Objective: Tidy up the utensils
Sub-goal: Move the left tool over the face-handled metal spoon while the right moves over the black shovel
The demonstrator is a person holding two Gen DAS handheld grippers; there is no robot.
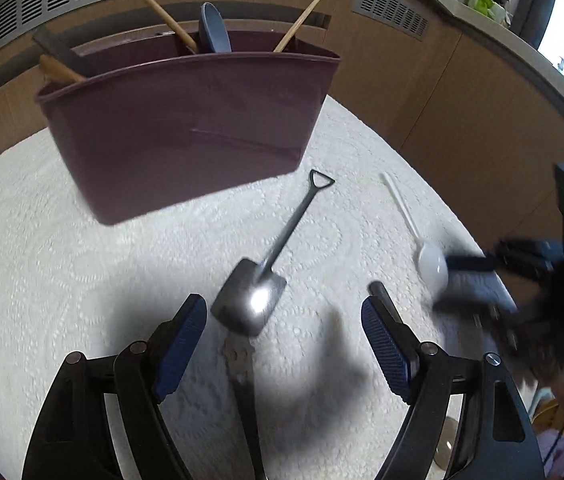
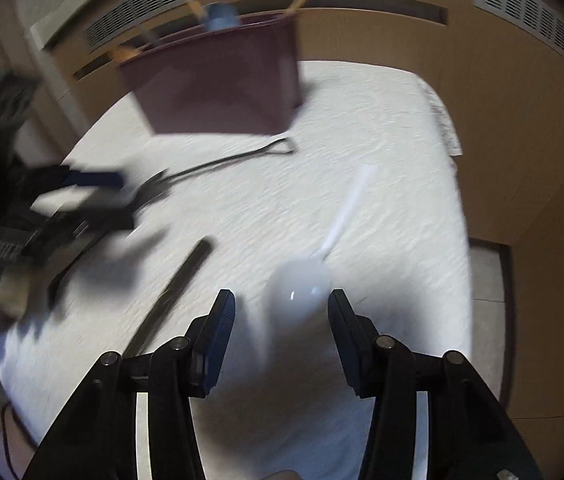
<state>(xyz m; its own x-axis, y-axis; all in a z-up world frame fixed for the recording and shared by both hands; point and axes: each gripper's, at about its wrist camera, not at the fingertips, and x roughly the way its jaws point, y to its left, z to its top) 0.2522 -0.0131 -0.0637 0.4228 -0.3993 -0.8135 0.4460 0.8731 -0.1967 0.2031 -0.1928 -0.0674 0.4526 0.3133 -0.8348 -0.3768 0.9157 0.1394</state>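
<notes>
Up close in the left wrist view, the left gripper (image 1: 282,312) stood wide and released, with the bowl of a shovel-shaped metal spoon (image 1: 250,300) on the cloth between its fingers but not pinched. That view alone showed another metal utensil (image 1: 241,364) lying partly tucked under the spoon's bowl.

The right wrist view was pretty smeared, but the right gripper (image 2: 282,304) had its fingers either side of the white plastic spoon (image 2: 300,284) bowl, and I couldn't tell if the pads were actually touching it. Only this view showed a long dark utensil (image 2: 173,288) lying left of it.

Farther back on the white textured cloth (image 1: 61,260) stood the maroon caddy (image 1: 185,128), holding wooden handles (image 1: 165,20) and a blue spoon (image 1: 213,28).
</notes>
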